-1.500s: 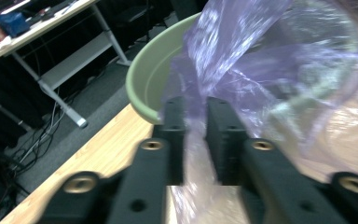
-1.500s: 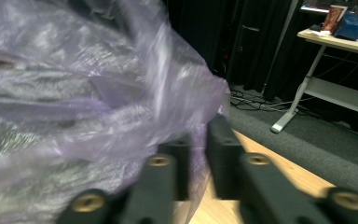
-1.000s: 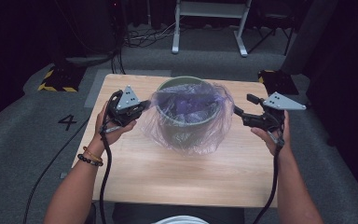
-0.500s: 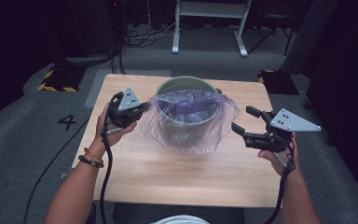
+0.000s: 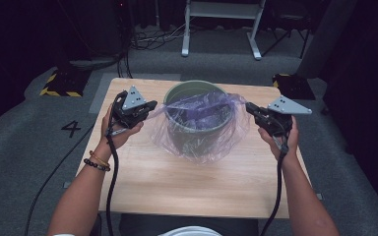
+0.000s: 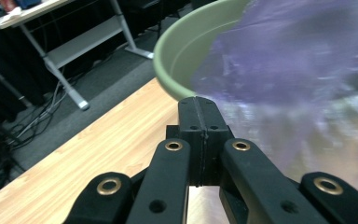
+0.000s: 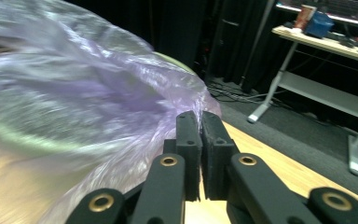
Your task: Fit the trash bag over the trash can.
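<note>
A lab or studio: black curtains (image 5: 24, 34), grey carpet (image 5: 29, 147) with hazard tape (image 5: 59, 84), floor cables (image 5: 150, 42), equipment bench (image 7: 326, 42).

Light wooden rectangular table (image 5: 187, 187) on grey carpeted floor (image 5: 34, 152). Dark painted numeral "4" (image 5: 72, 129) on the carpet left of the table. Yellow-and-black striped floor plate (image 5: 61, 83) at far left corner. White metal-framed workbench (image 5: 221, 24) beyond, loose black cables (image 5: 152, 39) on the floor beside it. Room dim; surroundings dark, black drapes (image 7: 177, 28) behind.
</note>
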Action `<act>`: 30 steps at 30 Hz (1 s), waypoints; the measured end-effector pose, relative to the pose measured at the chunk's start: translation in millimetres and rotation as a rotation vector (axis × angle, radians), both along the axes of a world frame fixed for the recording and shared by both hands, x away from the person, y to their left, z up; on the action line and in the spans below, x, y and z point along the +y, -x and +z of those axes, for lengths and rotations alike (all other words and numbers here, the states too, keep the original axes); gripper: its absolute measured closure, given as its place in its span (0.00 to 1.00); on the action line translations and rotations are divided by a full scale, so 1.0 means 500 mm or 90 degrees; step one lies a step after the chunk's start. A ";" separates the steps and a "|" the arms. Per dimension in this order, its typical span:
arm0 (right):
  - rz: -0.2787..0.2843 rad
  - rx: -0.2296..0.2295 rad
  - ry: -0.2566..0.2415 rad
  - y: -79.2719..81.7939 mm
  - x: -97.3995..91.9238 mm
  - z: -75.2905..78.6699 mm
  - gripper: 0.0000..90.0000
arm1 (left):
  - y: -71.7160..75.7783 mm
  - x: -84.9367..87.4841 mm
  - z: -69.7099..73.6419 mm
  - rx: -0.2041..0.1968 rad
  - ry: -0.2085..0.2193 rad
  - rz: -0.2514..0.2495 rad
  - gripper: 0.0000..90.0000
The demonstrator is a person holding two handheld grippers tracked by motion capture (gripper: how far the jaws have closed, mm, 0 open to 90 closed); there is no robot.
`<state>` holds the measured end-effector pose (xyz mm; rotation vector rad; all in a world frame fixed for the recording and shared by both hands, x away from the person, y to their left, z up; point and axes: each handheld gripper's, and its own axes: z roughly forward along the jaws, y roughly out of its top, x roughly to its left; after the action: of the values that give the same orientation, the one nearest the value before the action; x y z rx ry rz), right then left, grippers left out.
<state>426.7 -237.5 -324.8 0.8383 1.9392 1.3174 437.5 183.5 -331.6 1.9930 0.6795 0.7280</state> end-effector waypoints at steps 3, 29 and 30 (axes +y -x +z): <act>0.001 0.010 -0.010 -0.029 0.003 0.000 0.98 | -0.020 0.006 -0.003 0.007 0.007 0.016 1.00; 0.020 0.025 0.004 -0.100 0.032 0.013 1.00 | 0.107 -0.037 0.037 -0.037 0.059 -0.149 0.19; 0.020 0.025 0.004 -0.100 0.032 0.013 1.00 | 0.107 -0.037 0.037 -0.037 0.059 -0.149 0.19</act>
<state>476.5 -221.4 -318.2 0.8395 1.9937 1.3228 383.8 165.2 -313.2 1.9186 0.4286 0.5989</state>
